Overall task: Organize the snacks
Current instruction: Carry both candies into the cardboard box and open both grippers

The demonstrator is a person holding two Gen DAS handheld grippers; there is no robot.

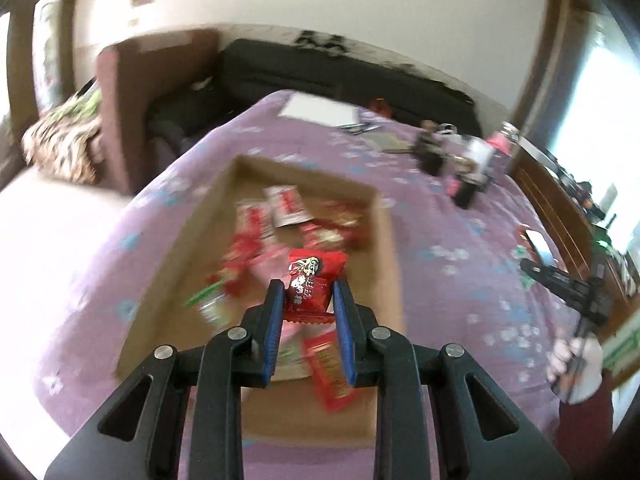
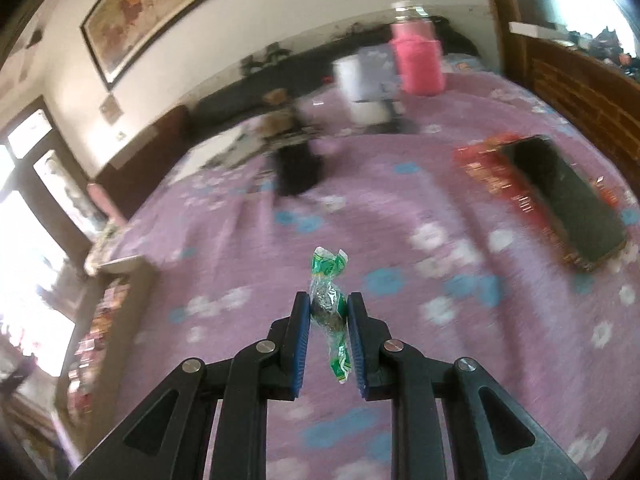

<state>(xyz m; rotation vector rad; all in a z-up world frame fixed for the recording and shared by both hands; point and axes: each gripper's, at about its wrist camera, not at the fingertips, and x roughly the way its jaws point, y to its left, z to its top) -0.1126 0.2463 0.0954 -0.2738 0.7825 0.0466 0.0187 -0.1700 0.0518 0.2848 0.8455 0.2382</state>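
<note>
Purple flowered cloth [image 1: 460, 208] covers a table in a lived-in room, with a dark sofa [image 1: 340, 72] and a framed picture [image 2: 168, 12] along the far wall.

Left wrist view: the left gripper [image 1: 308, 300] is clamped on a red packet [image 1: 314, 280] and holds it above a shallow cardboard box [image 1: 384, 232]. Inside the box lie a good many red, white and green wrapped snacks [image 1: 288, 204], blurred. At the right edge a hand [image 1: 576, 364] grips the other tool, seen from the side.

Right wrist view: the right gripper [image 2: 329, 312] is closed on a green twist-wrapped candy [image 2: 329, 300], held above bare cloth and well apart from the box, whose corner shows only at the far left edge [image 2: 120, 280]. To the right a dark phone [image 2: 564, 200] lies on a red packet or sheet [image 2: 480, 164]. A pink container [image 2: 418, 60] and other blurred items stand at the back.

Progress, as a judgement: the sorting looks well along, since the box already holds many snacks. Still to go are the two pieces being carried, neither yet dropped in, and perhaps the red item under the phone, if it is a snack at all.

Only the left view shows the box contents and the hand. Only the right view shows the phone, the pink container and the candy clearly.
</note>
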